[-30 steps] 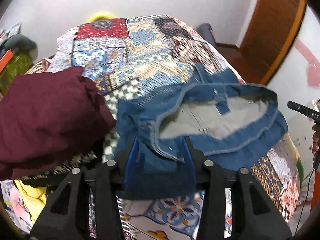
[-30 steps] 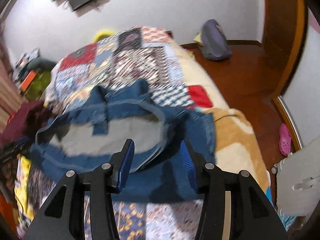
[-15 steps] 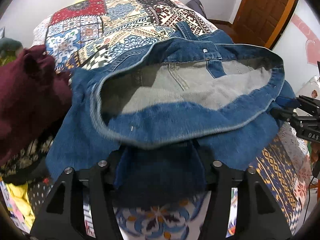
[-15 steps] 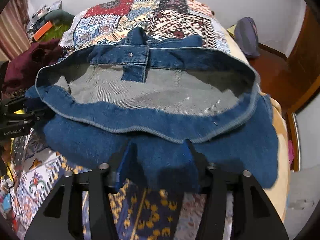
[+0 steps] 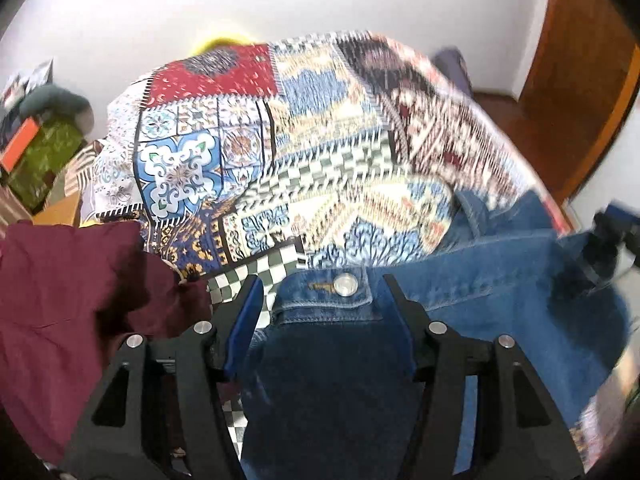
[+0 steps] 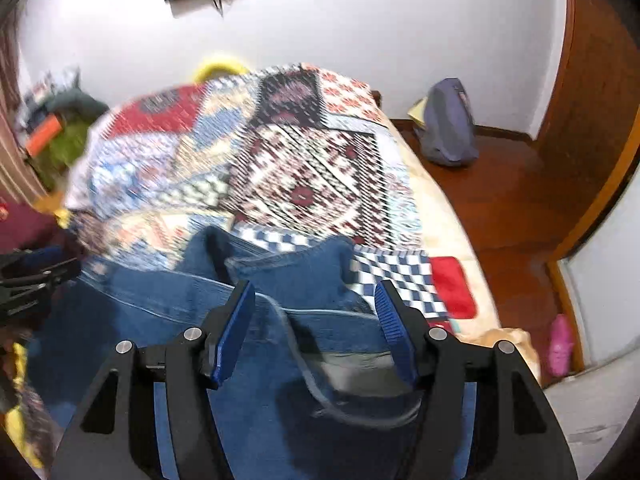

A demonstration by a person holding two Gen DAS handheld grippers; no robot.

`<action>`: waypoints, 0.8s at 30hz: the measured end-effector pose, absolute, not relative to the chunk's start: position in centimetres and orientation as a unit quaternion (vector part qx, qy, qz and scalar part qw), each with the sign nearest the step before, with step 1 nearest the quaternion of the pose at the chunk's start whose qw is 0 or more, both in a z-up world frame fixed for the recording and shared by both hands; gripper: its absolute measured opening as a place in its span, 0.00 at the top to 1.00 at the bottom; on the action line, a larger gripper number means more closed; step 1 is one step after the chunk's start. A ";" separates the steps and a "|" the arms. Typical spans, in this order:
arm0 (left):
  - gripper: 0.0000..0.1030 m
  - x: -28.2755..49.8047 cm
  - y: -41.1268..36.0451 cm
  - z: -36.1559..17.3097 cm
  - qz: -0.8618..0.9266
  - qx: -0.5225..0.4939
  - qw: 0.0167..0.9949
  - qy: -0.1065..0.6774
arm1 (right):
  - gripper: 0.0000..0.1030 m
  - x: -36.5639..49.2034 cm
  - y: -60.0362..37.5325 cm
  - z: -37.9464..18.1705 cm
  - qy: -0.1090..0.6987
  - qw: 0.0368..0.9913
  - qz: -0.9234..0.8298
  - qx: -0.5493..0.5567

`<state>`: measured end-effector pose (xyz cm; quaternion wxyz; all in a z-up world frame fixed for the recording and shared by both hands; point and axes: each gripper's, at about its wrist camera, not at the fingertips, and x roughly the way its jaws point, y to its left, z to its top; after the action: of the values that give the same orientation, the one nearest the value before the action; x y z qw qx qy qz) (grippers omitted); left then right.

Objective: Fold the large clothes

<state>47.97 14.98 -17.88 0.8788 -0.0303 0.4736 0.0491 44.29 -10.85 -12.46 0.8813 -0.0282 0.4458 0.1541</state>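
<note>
Nearest to you, the left gripper (image 5: 320,300) has just been opening its jaws; they stand apart with the jeans (image 5: 332,380) between them, the waistband's metal button (image 5: 345,284) lying right in the gap, and the blue pads do not press on the denim. Your right gripper (image 6: 314,312) has likewise just been opening: its jaws are parted over a folded edge of the same jeans (image 6: 280,360), pads clear of the cloth on both sides. Both grippers angle steeply down at the bed.

The jeans lie spread across the near end of the patchwork bedspread (image 5: 312,132), running between the two grippers; in the left view the right one shows blurred at the garment's far right. A maroon garment (image 5: 68,292) is heaped just left of the left gripper, touching the jeans' side of the bed.

Beyond the bed are a white wall (image 6: 360,20), a grey-blue backpack (image 6: 450,124) on the wooden floor, and a pink slipper (image 6: 560,340).
</note>
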 end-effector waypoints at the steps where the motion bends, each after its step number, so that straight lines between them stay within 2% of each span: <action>1: 0.43 47.5 15.0 -17.5 0.042 -0.037 0.881 0.471 | 0.43 43.8 -10.9 -12.2 0.445 0.881 0.159 -0.022; 7: 0.43 43.4 13.1 -17.7 0.013 -0.022 0.878 0.478 | 0.43 40.5 -8.9 -13.8 0.464 0.858 0.213 -0.044; 12: 0.43 40.9 11.4 -20.8 -0.006 -0.009 0.861 0.508 | 0.43 38.1 -8.6 -17.2 0.521 0.811 0.263 -0.041; 16: 0.43 40.1 11.3 -23.5 0.001 -0.006 0.850 0.527 | 0.43 39.8 -10.0 -20.5 0.569 0.788 0.231 -0.043; 18: 0.42 39.8 11.4 -24.0 0.003 0.001 0.857 0.516 | 0.43 41.6 -11.4 -20.8 0.570 0.797 0.195 -0.032; 21: 0.36 40.1 11.2 -24.5 0.007 0.024 0.860 0.510 | 0.43 44.9 -14.0 -20.0 0.563 0.817 0.128 0.015; 24: 0.33 40.5 11.5 -24.8 0.011 0.024 0.861 0.508 | 0.43 46.9 -16.0 -18.0 0.525 0.846 0.074 0.060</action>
<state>40.55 11.47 -24.78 0.8612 0.0237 0.5077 0.0113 46.89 -16.00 -17.97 0.8459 0.0600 0.5249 0.0738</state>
